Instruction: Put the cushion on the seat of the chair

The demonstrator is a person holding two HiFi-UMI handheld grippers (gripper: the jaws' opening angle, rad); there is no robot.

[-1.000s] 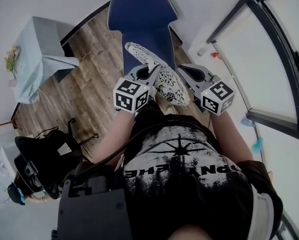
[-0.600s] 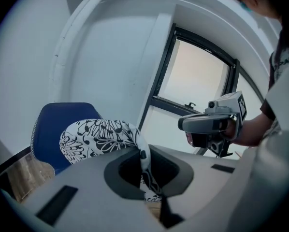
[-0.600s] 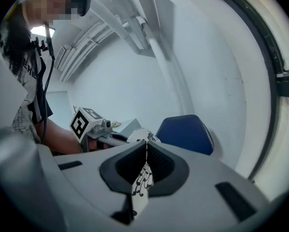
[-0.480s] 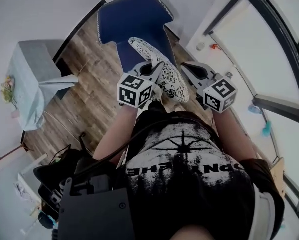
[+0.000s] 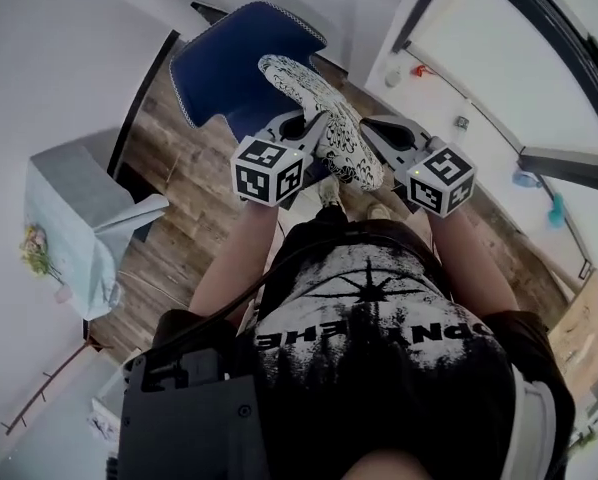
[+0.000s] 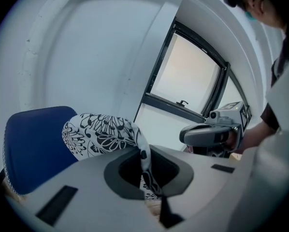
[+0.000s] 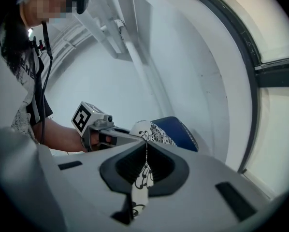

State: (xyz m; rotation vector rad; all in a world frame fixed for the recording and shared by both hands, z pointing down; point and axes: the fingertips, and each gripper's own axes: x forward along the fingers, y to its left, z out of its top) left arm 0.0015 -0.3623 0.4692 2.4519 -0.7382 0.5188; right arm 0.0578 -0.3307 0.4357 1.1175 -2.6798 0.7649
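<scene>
Both tools are clamped on cloth: the left tool point(image 6: 145, 175) pinches one edge of the cushion point(image 5: 311, 98) and the right tool point(image 7: 144, 170) pinches the opposite edge. The patterned cushion hangs between them and juts forward past the tips. I'd call this the carry step, with the cushion in the air and not yet down. The blue chair point(image 5: 219, 68) sits just ahead of the tools and below them. The next move calls for reaching over its seat, lowering the cushion flat, then opening both tools.
</scene>
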